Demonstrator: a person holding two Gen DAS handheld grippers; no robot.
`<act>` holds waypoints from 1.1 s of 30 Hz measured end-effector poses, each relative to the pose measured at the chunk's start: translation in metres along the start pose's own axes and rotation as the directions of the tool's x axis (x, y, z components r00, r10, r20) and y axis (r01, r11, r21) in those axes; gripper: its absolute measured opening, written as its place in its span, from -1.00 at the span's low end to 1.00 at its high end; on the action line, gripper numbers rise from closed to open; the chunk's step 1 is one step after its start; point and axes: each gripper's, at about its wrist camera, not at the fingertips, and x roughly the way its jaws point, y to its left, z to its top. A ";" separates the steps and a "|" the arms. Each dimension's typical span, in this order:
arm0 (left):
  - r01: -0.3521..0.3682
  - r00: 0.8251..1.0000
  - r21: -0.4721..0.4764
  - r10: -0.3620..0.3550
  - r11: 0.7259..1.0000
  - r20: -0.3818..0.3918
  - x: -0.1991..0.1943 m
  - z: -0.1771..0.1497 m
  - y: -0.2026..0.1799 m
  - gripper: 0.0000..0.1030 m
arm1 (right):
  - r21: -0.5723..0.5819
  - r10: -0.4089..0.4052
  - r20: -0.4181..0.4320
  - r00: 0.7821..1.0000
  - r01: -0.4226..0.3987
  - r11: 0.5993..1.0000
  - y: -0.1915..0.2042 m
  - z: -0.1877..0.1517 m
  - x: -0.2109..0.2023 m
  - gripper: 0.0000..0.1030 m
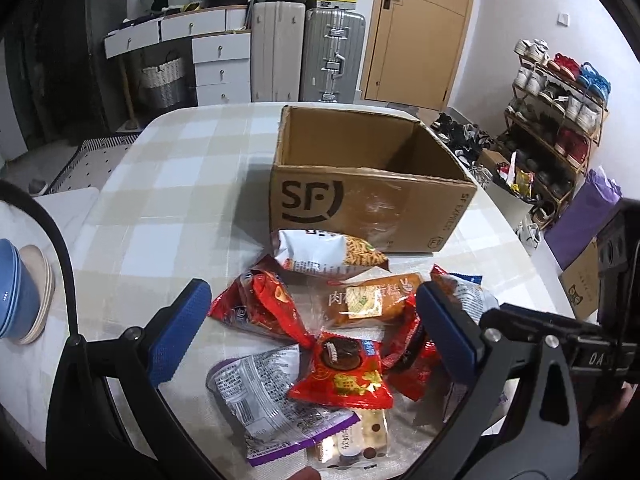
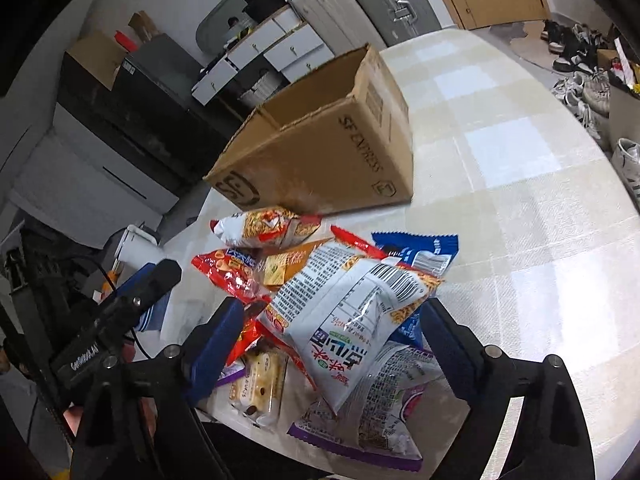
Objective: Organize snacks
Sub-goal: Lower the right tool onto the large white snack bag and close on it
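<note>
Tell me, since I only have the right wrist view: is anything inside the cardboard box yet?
Observer: The left wrist view looks into the cardboard box; the part of its inside that shows is bare.
Operator: Where are the left tongs?
Observer: The left tongs hang open over the snack pile, with a red chocolate-pie packet below the gap.
Operator: Anything there besides food?
Observer: Stacked blue bowls stand at that picture's left edge.
</note>
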 end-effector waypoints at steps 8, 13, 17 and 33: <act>-0.005 1.000 0.002 0.005 1.000 -0.018 0.012 0.001 0.004 0.97 | -0.012 -0.028 -0.021 0.999 0.027 1.000 0.003 0.004 0.014 0.77; 0.044 0.998 0.012 -0.044 0.999 -0.043 0.018 -0.001 -0.004 0.97 | 0.014 -0.056 -0.029 0.998 0.056 0.998 -0.005 0.006 0.018 0.73; 0.116 0.990 0.039 -0.113 0.992 -0.082 0.025 -0.002 -0.024 0.95 | 0.040 -0.038 -0.014 0.999 0.038 0.998 -0.010 0.007 0.014 0.71; 0.177 0.979 0.028 -0.173 0.984 -0.110 0.029 -0.011 -0.030 0.70 | 0.152 0.083 -0.051 0.995 -0.075 0.986 -0.027 0.006 0.024 0.46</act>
